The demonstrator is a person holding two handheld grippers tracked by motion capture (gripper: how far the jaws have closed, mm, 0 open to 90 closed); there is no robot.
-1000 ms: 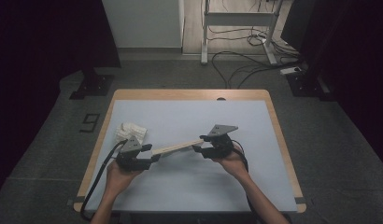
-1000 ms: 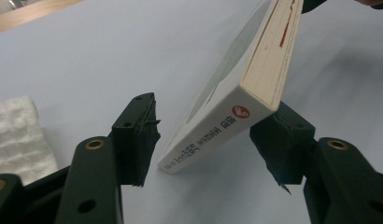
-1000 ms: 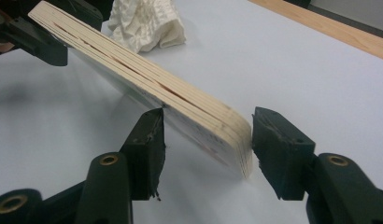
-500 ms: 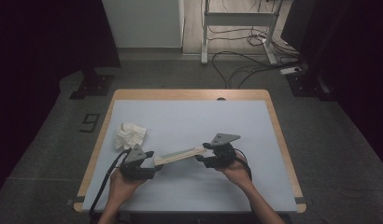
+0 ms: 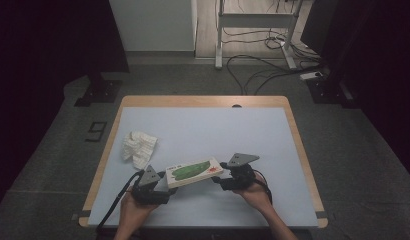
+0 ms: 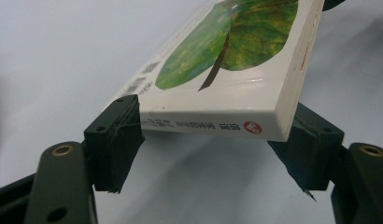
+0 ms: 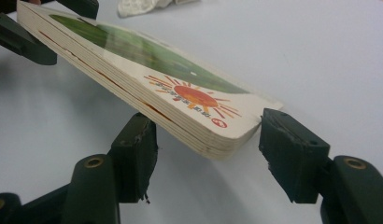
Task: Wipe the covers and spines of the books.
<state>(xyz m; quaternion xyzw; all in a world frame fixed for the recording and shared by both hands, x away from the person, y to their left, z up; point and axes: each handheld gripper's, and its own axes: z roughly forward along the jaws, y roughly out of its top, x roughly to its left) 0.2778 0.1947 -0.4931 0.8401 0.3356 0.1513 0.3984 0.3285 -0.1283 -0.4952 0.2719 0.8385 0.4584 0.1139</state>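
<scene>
A thick white board book with a green leaf shape and a red-orange sun on its cover point(image 5: 194, 171) hangs between the two grippers, one short end in each, just above the pale blue counter point(image 5: 203, 130). The left gripper point(image 6: 213, 140) has the book's end with the printed spine between its jaws; these have just been opening, but the pads still touch both edges, so they are grasping the book. In the right gripper view the sun end sits between the jaws of the right gripper point(image 7: 206, 140), which have also just been opening: the left pad touches the underside of the stacked pages, while a small gap shows beside the other pad, so this grip looks released. The book tilts, its cover facing up. Beyond the left jaws, well apart, a crumpled white cloth point(image 5: 138, 146) lies on the counter.
</scene>
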